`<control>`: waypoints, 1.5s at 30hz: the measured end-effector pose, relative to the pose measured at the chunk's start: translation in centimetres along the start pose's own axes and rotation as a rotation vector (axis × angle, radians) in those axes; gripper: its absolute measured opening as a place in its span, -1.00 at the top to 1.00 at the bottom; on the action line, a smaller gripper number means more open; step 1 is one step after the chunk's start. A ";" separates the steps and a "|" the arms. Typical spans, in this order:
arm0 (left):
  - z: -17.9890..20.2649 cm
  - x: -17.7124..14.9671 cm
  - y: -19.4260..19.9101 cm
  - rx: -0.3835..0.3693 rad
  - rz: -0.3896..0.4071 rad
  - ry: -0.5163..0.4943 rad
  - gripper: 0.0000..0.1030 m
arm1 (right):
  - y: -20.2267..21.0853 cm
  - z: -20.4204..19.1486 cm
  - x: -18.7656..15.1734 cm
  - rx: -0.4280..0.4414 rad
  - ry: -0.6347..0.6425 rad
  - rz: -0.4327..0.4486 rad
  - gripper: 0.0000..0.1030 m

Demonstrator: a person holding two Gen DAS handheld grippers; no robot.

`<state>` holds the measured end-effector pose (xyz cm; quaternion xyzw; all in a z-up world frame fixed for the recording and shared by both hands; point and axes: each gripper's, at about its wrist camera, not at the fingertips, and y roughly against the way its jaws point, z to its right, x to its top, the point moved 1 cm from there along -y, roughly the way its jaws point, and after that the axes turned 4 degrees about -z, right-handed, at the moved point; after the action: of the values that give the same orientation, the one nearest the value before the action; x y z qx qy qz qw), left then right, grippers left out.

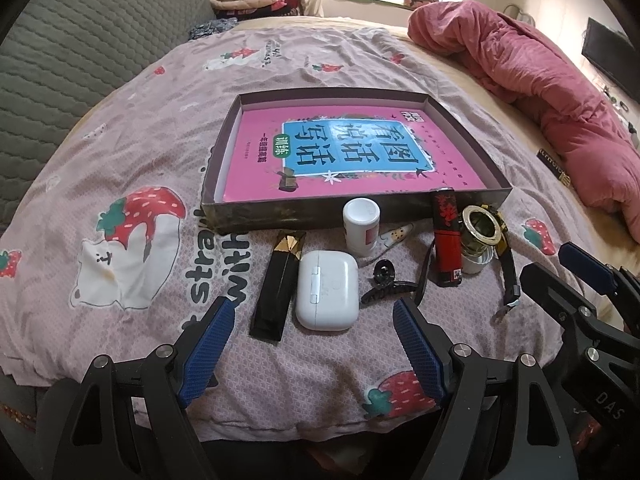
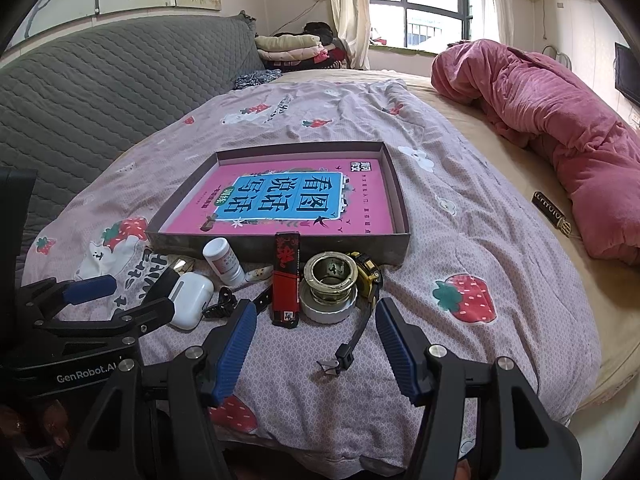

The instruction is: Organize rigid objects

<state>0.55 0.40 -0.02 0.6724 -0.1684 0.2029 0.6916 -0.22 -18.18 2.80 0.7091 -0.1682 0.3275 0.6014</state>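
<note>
With both my jaws open and empty, I should straddle the earbud case (image 1: 327,290) squarely before lifting it into the box (image 1: 256,218) behind it.

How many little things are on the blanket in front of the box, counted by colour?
White: 2, earbud case, small bottle
Black: 3, hair claw, black-and-gold bar, watch
Red: 1, red-and-black box
Gold-rimmed: 1, round cup
Total: 7
</note>
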 end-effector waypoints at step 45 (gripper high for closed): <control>0.2 0.2 -0.8 -0.014 -0.015 -0.004 -0.60 | -0.3 1.1 0.3 -0.009 -0.028 0.011 -0.19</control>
<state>1.13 0.23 -0.63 0.6692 -0.1663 0.1951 0.6975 0.46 -19.13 2.69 0.7100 -0.1817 0.3202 0.6003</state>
